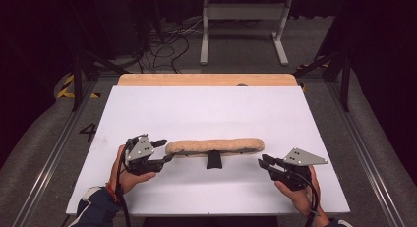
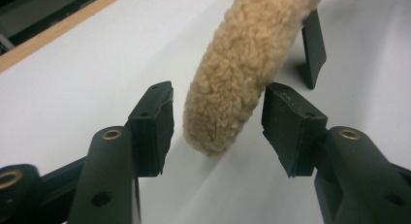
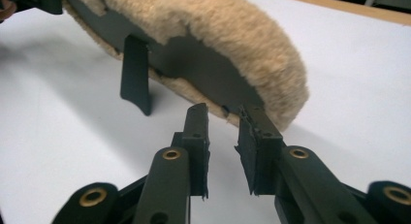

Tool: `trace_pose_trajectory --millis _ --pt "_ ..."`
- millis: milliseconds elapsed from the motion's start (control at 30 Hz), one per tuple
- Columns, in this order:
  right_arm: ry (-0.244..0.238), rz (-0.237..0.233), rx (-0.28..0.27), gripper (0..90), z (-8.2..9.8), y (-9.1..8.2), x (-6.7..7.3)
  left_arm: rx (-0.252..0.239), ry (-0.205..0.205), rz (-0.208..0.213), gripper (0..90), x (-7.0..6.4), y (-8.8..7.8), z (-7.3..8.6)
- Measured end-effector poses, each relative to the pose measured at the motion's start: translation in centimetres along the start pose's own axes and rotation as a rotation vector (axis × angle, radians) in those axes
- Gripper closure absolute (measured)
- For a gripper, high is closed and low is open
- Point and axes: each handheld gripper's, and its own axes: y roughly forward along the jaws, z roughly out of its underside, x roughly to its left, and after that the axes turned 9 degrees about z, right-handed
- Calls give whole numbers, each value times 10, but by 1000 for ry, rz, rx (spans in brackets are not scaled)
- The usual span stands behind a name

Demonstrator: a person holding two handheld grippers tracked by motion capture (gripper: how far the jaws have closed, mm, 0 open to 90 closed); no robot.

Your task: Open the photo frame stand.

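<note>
A long tan fleecy pad [image 1: 214,146] with a black backing and a black tab [image 1: 214,160] hanging from its middle sits across the near half of the white table [image 1: 196,109]. The left gripper [image 1: 163,151] straddles its left end, jaws apart, pads not pressing. The right gripper [image 1: 263,162] is just off the right end, its 2 jaws narrowly apart, holding nothing.

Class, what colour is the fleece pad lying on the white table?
Light tan, the fleece pad shows best in the left gripper view.
</note>
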Motion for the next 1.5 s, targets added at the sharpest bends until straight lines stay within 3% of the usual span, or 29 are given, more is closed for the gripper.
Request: trace_pose_trajectory --millis 167,200,233,267,767,933,1167,1500 --pt "33 33 -8 752 1 -1 -5 -25 -3 6 360 -1 0 -3" --pt "51 40 -12 752 2 -1 -7 -28 -3 10 360 -1 1 -4" --pt "112 16 -22 751 3 0 -11 -29 -3 13 360 -2 1 -4" --pt "131 11 -21 747 4 1 -13 -31 -6 15 356 -2 4 -5" --pt "122 51 -15 721 3 9 -17 -7 -4 49 428 -1 13 -7" --pt "200 43 -52 712 -1 12 -22 -3 22 46 509 -5 10 -8" --pt "181 40 -80 732 -10 14 -19 12 39 54 563 -6 7 -7" --pt "185 47 -72 735 -16 20 -25 9 43 69 586 -6 6 -5"
